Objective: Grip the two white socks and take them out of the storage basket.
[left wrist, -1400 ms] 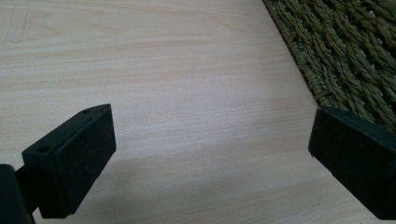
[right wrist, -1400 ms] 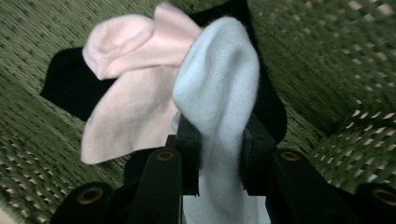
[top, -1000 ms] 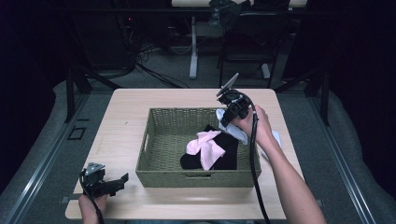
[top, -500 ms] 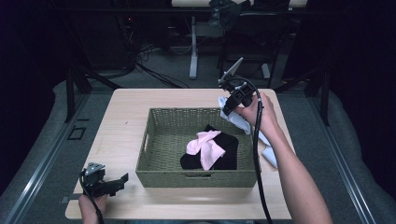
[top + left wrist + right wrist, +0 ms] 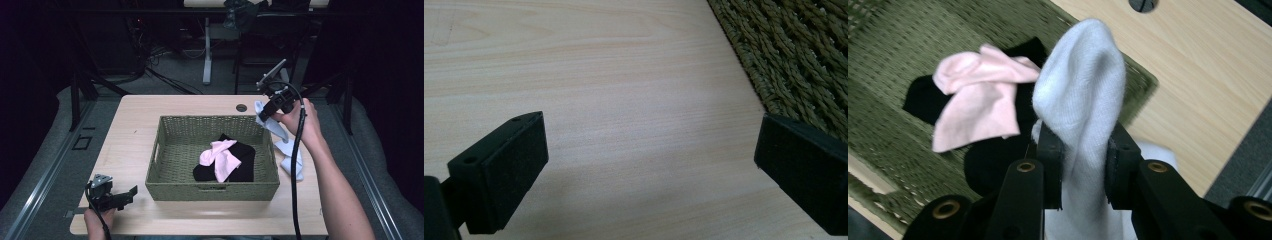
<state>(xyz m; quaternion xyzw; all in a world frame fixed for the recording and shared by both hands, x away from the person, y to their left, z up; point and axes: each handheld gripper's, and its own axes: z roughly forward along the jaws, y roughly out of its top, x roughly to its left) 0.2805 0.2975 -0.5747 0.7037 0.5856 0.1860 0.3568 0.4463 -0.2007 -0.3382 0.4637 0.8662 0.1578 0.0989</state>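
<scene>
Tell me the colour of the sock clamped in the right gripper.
White; the sock shows best in the right gripper view.

Right gripper jaws clamped on a white sock, its toe upward; beyond, pink sock over black garment in woven basket; wooden table at right.

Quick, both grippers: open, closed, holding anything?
Left gripper: open, empty, resting on the table by the basket.
Right gripper: shut on the white sock, lifted beside the basket.
</scene>
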